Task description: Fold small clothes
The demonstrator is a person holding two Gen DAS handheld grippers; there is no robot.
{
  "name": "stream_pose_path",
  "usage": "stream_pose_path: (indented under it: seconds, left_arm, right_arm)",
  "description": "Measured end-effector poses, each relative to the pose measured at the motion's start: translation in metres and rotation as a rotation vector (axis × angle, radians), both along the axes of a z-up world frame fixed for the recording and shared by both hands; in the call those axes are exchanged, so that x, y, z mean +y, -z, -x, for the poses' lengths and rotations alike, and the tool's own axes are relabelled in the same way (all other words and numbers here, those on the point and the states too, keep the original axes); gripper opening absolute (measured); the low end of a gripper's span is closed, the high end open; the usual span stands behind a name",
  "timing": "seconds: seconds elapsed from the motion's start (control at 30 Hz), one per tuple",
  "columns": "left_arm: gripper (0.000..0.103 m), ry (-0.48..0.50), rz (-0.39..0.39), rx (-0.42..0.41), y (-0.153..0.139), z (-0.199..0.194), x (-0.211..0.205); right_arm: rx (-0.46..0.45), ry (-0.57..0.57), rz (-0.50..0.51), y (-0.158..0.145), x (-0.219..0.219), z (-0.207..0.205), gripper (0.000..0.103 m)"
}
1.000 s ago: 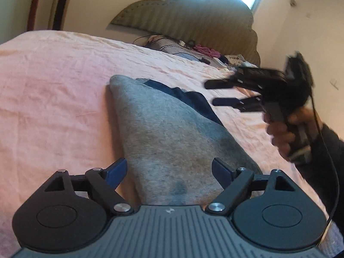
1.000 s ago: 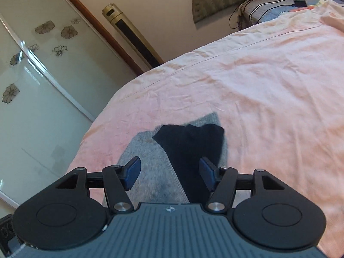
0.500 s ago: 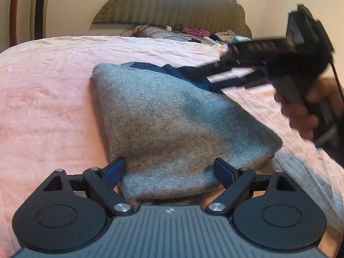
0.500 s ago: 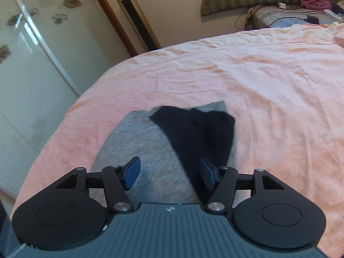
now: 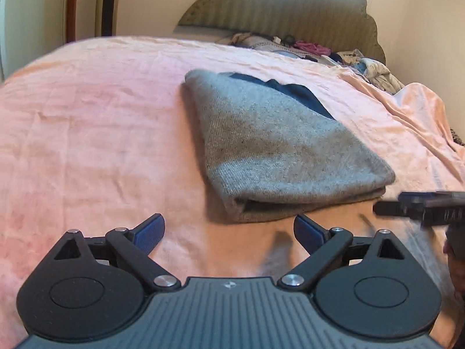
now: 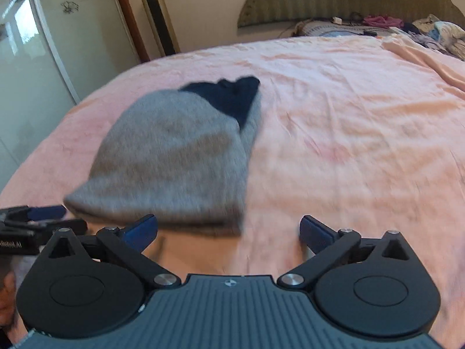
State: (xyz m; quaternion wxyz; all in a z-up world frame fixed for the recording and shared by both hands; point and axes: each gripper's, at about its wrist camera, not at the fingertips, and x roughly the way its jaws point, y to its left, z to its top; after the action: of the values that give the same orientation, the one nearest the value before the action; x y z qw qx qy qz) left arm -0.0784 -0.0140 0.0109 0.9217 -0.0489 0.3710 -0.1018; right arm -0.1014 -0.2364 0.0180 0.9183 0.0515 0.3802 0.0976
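Pink bedsheet carries the folded grey knit garment; left gripper and right gripper, both wide apart and empty, should pinch its near edge evenly.

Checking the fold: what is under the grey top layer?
A dark navy part pokes out from under the grey garment at its far end; how far it runs underneath is covered.

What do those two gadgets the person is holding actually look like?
Both match. The left gripper and right gripper are matte black plastic, each with a ribbed grey body bearing a small logo, two round discs, silver pivot screws, and angled link arms ending in blue-padded jaws. White lettering, too blurred to read, marks the side.
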Motion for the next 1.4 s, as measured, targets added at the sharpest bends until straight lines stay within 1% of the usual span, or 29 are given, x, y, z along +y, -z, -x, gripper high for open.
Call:
stream_pose_path:
  seconds: [0.03,0.1,0.13,0.17,0.2,0.27,0.33,0.4,0.5,0.67,0.87,1.4]
  left_arm:
    - [0.103,0.003,-0.017,0.003,0.001,-0.001,-0.004]
    - [0.103,-0.009,-0.089,0.002,0.003,-0.003,-0.016]
    - [0.103,-0.012,-0.135,0.002,0.004,-0.005,-0.023]
    - [0.103,-0.011,-0.181,-0.001,0.007,-0.007,-0.03]
    - [0.103,-0.014,-0.188,-0.013,0.008,-0.007,-0.032]
    - [0.103,-0.042,-0.171,-0.015,0.008,-0.006,-0.03]
    - [0.103,-0.047,-0.176,-0.017,0.008,-0.005,-0.031]
    - [0.103,-0.055,-0.177,-0.02,0.008,-0.004,-0.032]
    - [0.103,-0.068,-0.178,-0.018,0.008,-0.004,-0.033]
    - [0.103,-0.099,-0.177,-0.013,0.007,-0.007,-0.037]
    - [0.103,-0.101,-0.181,0.003,0.006,-0.008,-0.037]
    - [0.103,-0.109,-0.172,-0.018,0.009,-0.007,-0.038]
  right_arm:
    - [-0.024,-0.008,0.049,0.002,0.008,0.006,0.103]
    - [-0.014,0.0,0.146,0.008,0.023,0.006,0.103]
    - [-0.008,0.014,0.174,0.008,0.03,0.004,0.103]
    - [-0.006,0.034,0.172,0.008,0.032,0.002,0.103]
    - [-0.004,0.048,0.167,0.008,0.033,0.0,0.103]
    - [-0.015,0.066,0.161,0.01,0.033,-0.003,0.103]
    - [-0.04,0.084,0.151,0.014,0.032,-0.003,0.103]
    - [-0.06,0.103,0.161,0.017,0.035,-0.001,0.103]
    - [-0.073,0.125,0.162,0.018,0.037,0.001,0.103]
    - [-0.074,0.124,0.159,0.017,0.036,0.001,0.103]
    - [-0.074,0.123,0.158,0.017,0.036,0.0,0.103]
    - [-0.075,0.124,0.159,0.018,0.036,0.001,0.103]
